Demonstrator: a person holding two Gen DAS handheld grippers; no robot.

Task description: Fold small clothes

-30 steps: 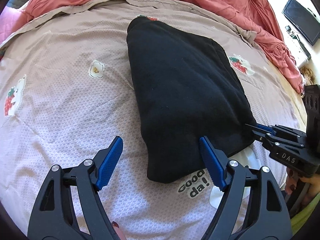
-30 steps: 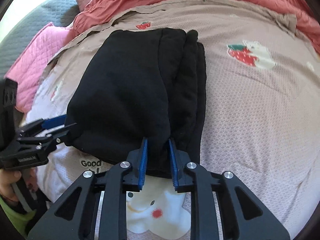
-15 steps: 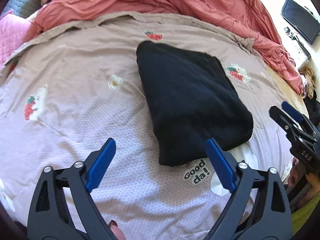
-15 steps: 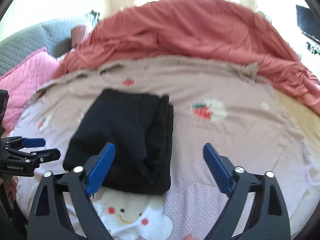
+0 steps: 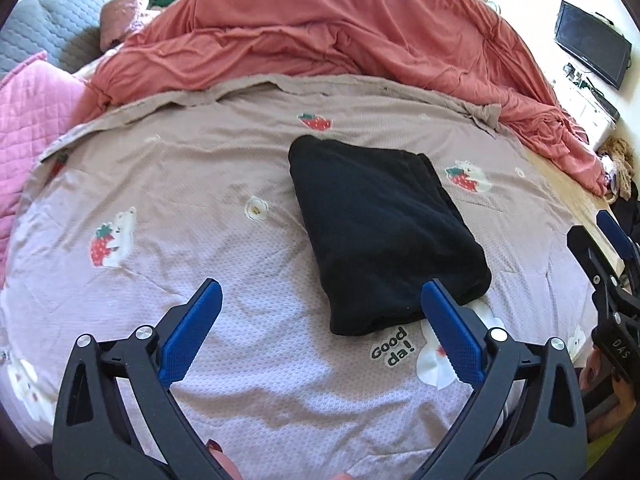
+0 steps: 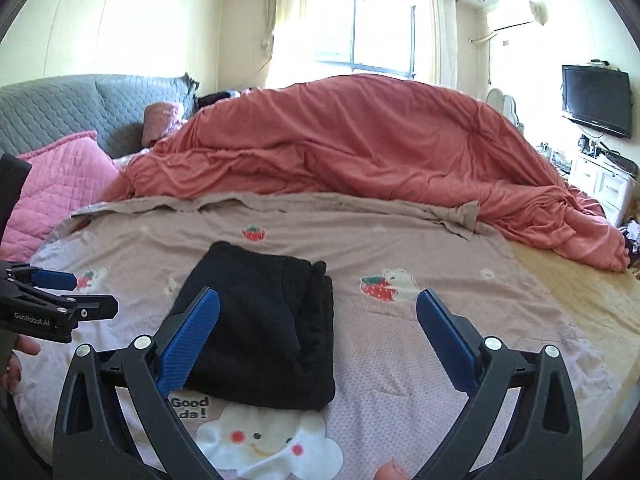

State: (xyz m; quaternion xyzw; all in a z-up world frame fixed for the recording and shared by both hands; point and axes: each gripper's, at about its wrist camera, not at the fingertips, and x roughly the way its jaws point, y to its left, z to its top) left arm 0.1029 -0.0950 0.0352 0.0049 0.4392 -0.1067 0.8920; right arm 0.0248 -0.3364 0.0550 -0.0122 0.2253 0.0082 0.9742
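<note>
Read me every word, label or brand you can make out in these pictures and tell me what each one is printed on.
"Good da!" on the printed bedsheet, by the near edge of the folded black garment.
"DAS" on the right gripper, seen from the left wrist view.
"GenRobot_AI" on the left gripper, seen from the right wrist view.
Any marking on the television is too small to read.

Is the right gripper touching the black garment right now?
Apart. The right wrist view shows the right gripper open and raised, the black garment lying free on the sheet.
</note>
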